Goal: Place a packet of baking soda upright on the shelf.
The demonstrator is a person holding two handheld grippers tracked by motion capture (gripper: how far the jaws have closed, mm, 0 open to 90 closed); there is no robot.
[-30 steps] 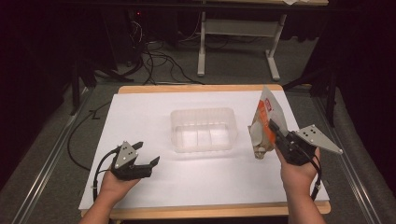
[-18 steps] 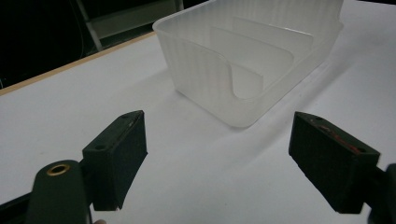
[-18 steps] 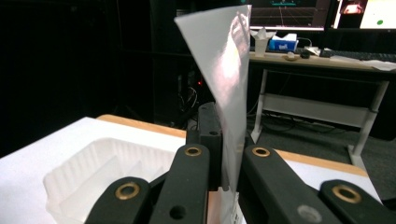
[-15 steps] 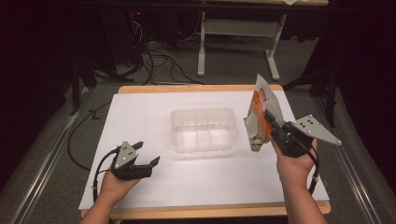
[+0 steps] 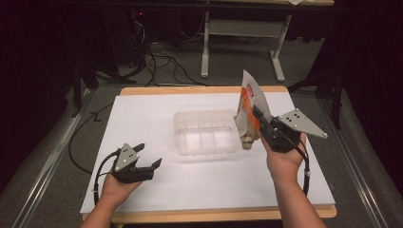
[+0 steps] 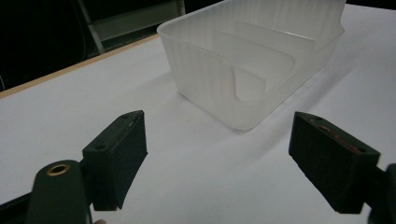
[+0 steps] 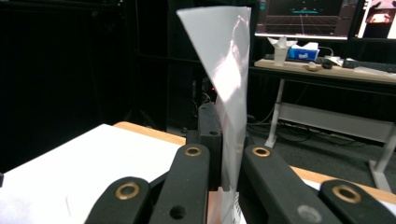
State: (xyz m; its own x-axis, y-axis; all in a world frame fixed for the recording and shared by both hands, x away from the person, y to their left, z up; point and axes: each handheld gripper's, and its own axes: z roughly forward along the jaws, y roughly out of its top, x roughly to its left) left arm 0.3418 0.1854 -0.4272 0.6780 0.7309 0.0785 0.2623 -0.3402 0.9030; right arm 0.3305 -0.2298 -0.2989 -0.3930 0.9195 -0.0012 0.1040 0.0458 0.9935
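**Packet held up beside the empty tub**

Gripping a snack packet (image 5: pixel 251 105), the right tool (image 5: pixel 261 121) stood with its jaws pinched on the packet's lower half, and the right gripper view showed the silvery film (image 7: pixel 229 84) sandwiched between them and rising straight up past the tips. The packet's long axis ran close to upright, leaning a little away from the person, with its orange-and-white face turned toward the middle of the bench (image 5: pixel 157 109). Its bottom end hung just beside the right-hand end wall of a clear plastic tub (image 5: pixel 206 133); whether that end touched the rim or the bench could not be told from the high view, and it looked, at most, barely clear.

The tub therefore lay directly to the left of the right tool, long side running left to right. Its two low dividers (image 6: pixel 254 70) split it into three compartments, and all three were empty. The right hand (image 5: pixel 283 159) was plainly the nearer one; the likely next move, a judgement only, was a short carry leftward over the wall.

The left tool (image 5: pixel 146 157) rested on the bench near the front left, jaws spread wide and holding nothing, pointed toward the tub's near corner and well apart from it.
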